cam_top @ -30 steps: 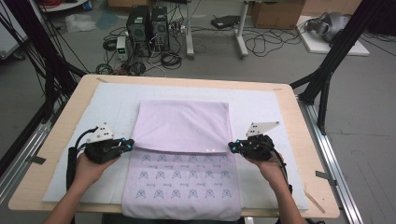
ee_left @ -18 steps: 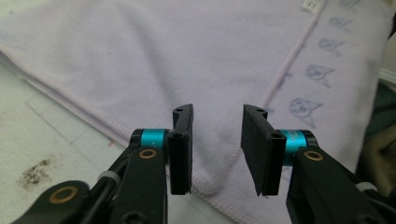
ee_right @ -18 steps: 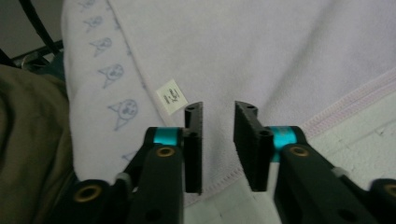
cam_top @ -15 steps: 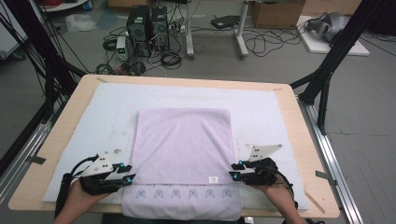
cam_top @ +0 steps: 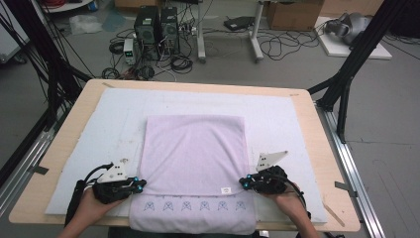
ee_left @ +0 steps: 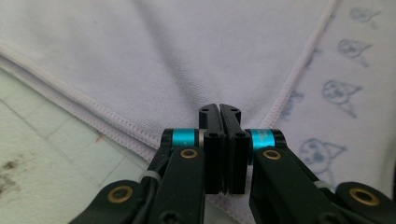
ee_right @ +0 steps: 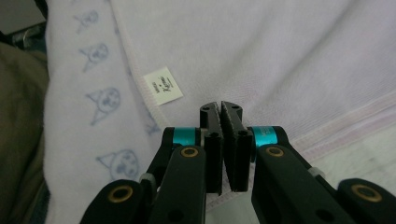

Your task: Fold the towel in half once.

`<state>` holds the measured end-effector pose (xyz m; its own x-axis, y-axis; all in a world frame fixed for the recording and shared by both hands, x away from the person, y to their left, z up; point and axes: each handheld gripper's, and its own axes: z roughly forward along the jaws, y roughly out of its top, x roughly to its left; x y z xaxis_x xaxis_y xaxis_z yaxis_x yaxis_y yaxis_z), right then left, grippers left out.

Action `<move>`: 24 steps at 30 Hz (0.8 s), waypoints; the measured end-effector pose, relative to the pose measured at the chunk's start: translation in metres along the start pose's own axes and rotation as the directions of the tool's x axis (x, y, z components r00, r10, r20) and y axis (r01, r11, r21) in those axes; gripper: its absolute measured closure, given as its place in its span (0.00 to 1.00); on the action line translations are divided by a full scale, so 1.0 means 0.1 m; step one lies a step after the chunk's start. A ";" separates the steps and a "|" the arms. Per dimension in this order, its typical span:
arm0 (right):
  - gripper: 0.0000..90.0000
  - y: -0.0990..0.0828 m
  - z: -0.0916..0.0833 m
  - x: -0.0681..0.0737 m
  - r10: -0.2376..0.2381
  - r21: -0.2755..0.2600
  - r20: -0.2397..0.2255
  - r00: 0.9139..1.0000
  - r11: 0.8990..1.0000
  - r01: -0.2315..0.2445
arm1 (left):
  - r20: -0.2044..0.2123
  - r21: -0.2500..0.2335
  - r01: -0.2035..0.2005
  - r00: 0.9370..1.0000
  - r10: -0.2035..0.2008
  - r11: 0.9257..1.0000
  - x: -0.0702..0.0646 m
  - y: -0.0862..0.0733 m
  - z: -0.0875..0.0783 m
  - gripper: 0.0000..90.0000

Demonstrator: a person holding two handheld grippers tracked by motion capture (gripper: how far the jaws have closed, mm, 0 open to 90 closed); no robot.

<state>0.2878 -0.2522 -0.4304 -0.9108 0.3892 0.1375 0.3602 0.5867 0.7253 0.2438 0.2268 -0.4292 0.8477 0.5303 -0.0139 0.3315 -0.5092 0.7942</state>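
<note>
The towel [cam_top: 194, 158] is laid folded on the mat [cam_top: 89, 144], its printed edge hung over the near table rim. Both corners of the folded layer are flanked by the left gripper [cam_top: 140, 184] and right gripper [cam_top: 242, 182]. Both pairs of jaws, just closed again, are pressed together with nothing visibly pinched.

A pale lilac towel [cam_top: 194, 158] bears blue cartoon faces [cam_top: 193, 205] and lies on a white mat [cam_top: 104, 124].
</note>
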 end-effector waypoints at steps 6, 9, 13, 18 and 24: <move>0.97 0.09 -0.29 0.22 -0.033 -0.070 -0.022 0.999 0.997 0.032 | 0.013 -0.107 -0.021 1.000 0.023 0.994 -0.25 0.06 -0.40 0.98; 0.96 -0.01 -0.36 0.38 -0.024 -0.087 -0.083 0.996 0.996 0.017 | 0.040 -0.117 -0.020 0.999 0.025 0.993 -0.35 0.02 -0.50 0.92; 0.76 -0.03 -0.37 0.32 0.003 -0.106 -0.048 0.999 0.994 -0.008 | 0.005 -0.087 -0.008 1.000 0.009 0.996 -0.21 0.03 -0.39 0.74; 0.60 0.20 -0.27 -0.07 0.035 -0.107 0.054 0.998 0.994 -0.029 | -0.092 -0.092 0.041 0.995 -0.049 0.995 0.24 0.20 -0.16 0.64; 0.49 0.52 -0.10 -0.72 0.115 -0.083 0.155 0.981 0.991 -0.103 | -0.194 -0.060 0.107 0.974 -0.116 0.993 0.86 0.47 0.25 0.60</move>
<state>0.3704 -0.2574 -0.3958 -0.8209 0.5596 0.1141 0.4345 0.4824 0.7606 0.3432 0.2314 -0.4082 0.7070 0.7071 0.0117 0.3948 -0.4084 0.8230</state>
